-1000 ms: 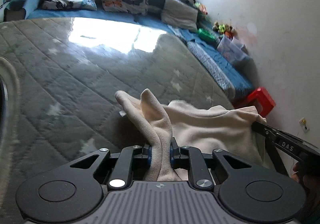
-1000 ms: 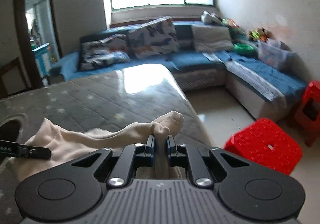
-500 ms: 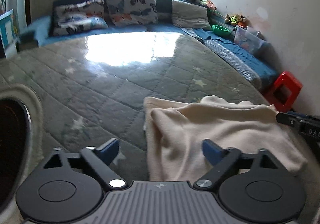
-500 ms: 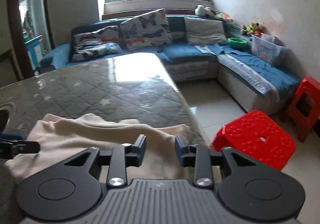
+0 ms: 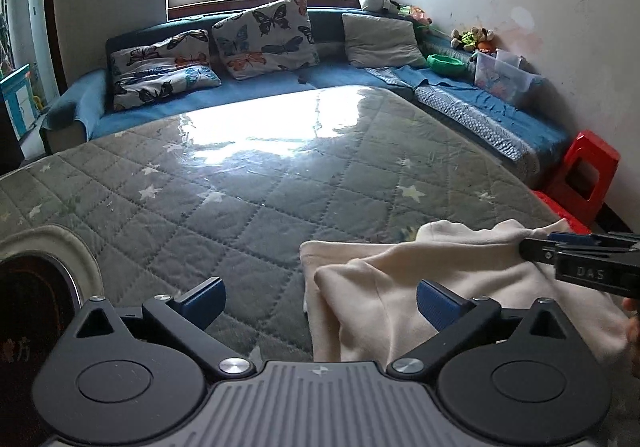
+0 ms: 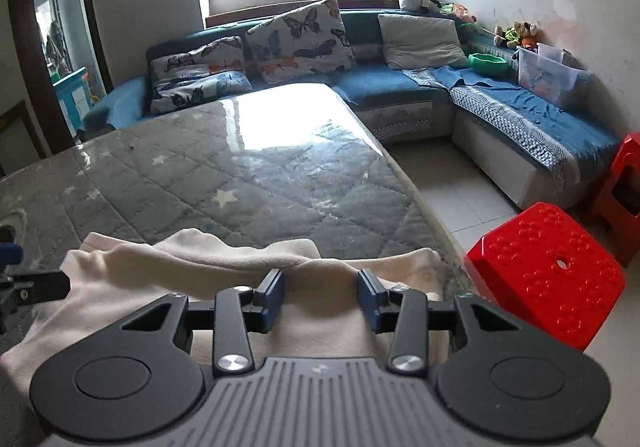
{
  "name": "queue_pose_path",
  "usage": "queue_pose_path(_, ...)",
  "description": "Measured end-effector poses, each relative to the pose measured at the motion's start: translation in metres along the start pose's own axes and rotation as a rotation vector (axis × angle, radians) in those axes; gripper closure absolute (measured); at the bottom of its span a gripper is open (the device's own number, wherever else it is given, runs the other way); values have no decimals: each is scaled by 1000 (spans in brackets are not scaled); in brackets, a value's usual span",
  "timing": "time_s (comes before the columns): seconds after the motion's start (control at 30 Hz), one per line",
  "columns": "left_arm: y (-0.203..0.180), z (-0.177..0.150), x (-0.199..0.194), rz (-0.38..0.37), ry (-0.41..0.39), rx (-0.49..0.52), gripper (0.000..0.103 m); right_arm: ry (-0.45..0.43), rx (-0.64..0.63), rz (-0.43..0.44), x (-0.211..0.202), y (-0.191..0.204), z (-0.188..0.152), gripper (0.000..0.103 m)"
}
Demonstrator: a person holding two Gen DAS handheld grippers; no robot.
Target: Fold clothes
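I have one cream garment [image 5: 420, 287] lying folded over in soft layers on the near right corner of the grey quilted star-print mat [image 5: 280, 183], close to the mat's right edge. My left gripper [image 5: 320, 301] is spread wide, holding nothing: one blue pad [image 5: 204, 299] sits over bare mat, the other over the garment's left part, and I cannot tell whether that one touches the cloth. My right gripper [image 6: 320, 297] is also parted, a narrower gap than the left, with its two blue pads [image 6: 272, 297] set over the garment's upper fold and gripping nothing; a hump of cloth lies between them. In the left view the right gripper's black tip comes in from the right edge above the garment's far right corner.

Counting the surroundings: one blue corner sofa [image 6: 520, 115] wraps the back and right of the room. On it I see two butterfly-print cushions [image 5: 264, 39], one plain grey cushion [image 5: 380, 35], one green bowl [image 5: 446, 63] and one clear plastic box [image 5: 504, 75]. A few soft toys [image 5: 472, 37] sit along the sofa back, too small for me to count. Two red plastic stools [image 6: 548, 271] stand on the tiled floor right of the mat, one near, one further off at the frame's edge
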State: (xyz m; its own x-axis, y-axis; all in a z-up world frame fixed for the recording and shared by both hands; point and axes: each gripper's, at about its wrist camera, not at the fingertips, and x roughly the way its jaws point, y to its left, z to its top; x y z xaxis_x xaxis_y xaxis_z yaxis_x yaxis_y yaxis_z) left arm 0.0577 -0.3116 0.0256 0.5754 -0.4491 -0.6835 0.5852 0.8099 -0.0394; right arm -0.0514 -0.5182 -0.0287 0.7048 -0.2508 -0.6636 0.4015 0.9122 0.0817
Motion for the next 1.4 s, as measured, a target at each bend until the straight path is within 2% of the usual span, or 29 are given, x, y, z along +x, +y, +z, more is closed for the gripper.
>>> queue_pose_path(0.13, -6, 7, 9, 9, -5, 38, 0, -28, -14, 2, -7, 3, 5, 62)
queue_pose_path(0.27, -17, 12, 25, 34, 10, 90, 0, -9, -39, -9, 1, 9, 9, 62)
queue_pose_path(0.37, -22, 13, 36, 41, 30, 115, 0, -3, -48, -25, 9, 11, 8, 58)
queue_pose_path(0.47, -22, 11, 46, 48, 65, 95, 0, -8, -53, -25, 4, 12, 10, 57)
queue_pose_path(0.53, -19, 9, 47, 42, 73, 80, 0, -16, -60, -16, -3, 14, 10, 53)
queue_pose_path(0.7, -14, 6, 34, 51, 63, 71, 0, -20, -86, 24, -30, 23, -2, 49)
queue_pose_path(0.93, -14, -13, -5, 57, 15, 102, 0, -13, -137, 56, -59, 44, -30, 45)
queue_pose_path(1.07, -10, -29, -27, 44, -4, 87, 0, -38, -165, 42, -78, 51, -46, 40)
queue_pose_path(1.17, -6, -41, -36, 66, -4, 77, 0, -30, -153, 37, -85, 53, -60, 40)
queue_pose_path(1.4, 1, -61, -38, 75, 18, 49, 0, -37, -144, 23, -91, 54, -74, 40)
